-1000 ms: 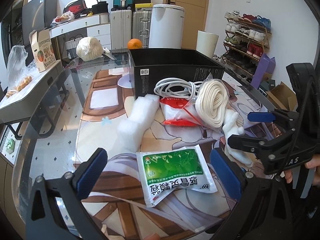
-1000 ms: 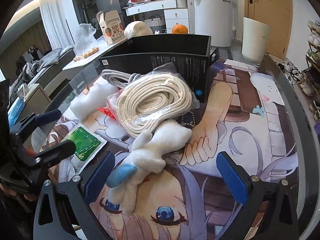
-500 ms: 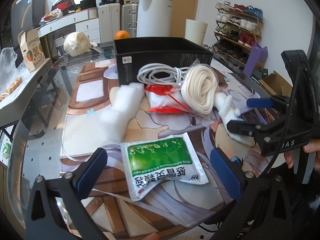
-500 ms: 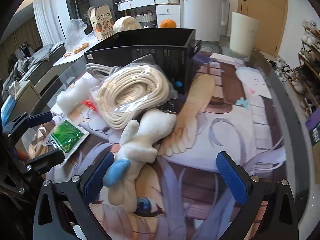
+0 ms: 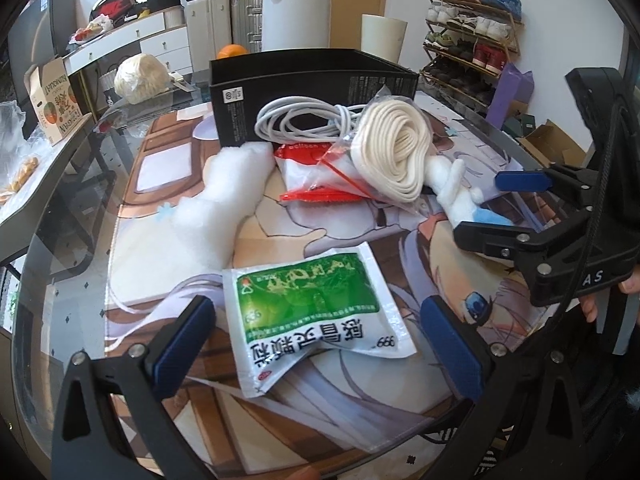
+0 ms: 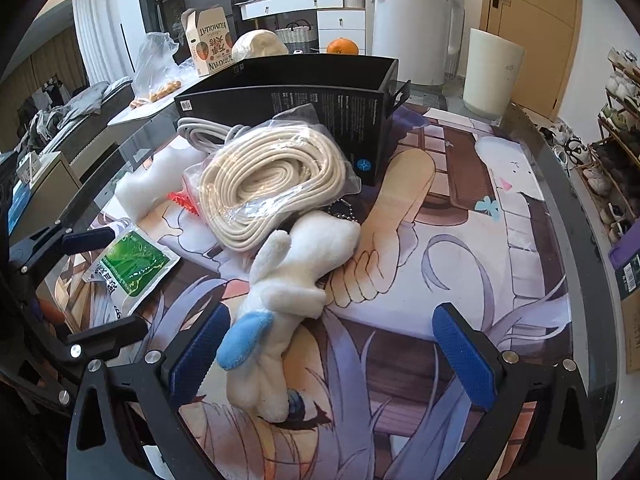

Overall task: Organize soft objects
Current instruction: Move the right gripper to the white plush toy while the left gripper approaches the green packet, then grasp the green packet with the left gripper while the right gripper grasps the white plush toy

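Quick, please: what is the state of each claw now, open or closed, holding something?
Left claw: open, empty, the green sachet lying between its fingers.
Right claw: open, empty, around the white plush toy.

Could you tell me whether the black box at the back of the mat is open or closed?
Open: the black box has no lid on top, and its inner walls show. Its contents cannot be seen.

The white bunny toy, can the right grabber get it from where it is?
Probably yes. The right gripper is open, and the white bunny toy lies on the mat with its lower end between the fingers. Nothing covers that end; only its head touches the bagged rope coil.
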`<control>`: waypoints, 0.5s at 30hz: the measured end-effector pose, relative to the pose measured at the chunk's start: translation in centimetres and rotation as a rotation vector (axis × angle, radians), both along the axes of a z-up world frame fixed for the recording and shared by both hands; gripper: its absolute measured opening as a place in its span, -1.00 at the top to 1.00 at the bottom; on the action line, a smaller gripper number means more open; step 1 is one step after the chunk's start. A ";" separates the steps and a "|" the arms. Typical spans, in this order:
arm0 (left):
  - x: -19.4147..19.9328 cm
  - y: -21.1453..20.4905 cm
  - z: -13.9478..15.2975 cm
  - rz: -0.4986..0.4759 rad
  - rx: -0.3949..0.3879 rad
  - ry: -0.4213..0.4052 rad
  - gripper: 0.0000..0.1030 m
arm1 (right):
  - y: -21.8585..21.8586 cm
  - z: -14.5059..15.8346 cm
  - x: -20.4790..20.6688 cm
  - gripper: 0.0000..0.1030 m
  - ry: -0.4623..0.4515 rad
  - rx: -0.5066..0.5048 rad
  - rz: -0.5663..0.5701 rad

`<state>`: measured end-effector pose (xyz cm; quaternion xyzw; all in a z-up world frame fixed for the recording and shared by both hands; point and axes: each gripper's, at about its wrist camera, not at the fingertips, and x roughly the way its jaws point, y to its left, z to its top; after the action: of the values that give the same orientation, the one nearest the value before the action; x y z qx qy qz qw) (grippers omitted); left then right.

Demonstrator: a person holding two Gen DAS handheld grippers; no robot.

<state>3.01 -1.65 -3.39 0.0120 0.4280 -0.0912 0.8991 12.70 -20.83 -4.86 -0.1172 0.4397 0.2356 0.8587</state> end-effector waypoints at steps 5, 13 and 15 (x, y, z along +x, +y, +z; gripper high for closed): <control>0.1 0.2 -0.3 0.024 0.037 -0.002 -1.00 | -0.8 0.0 0.1 -0.99 -0.023 -0.036 -0.035; 0.2 0.2 -0.3 0.015 0.042 -0.007 -0.99 | -1.3 -0.5 0.6 -0.99 -0.031 -0.043 -0.059; 0.1 0.2 -0.3 0.009 0.041 -0.010 -0.93 | -1.0 -0.5 0.6 -0.99 -0.036 -0.046 -0.054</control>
<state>3.10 -1.49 -3.73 0.0290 0.4256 -0.0781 0.9011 13.30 -21.86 -5.34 -0.1292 0.4324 0.1998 0.8697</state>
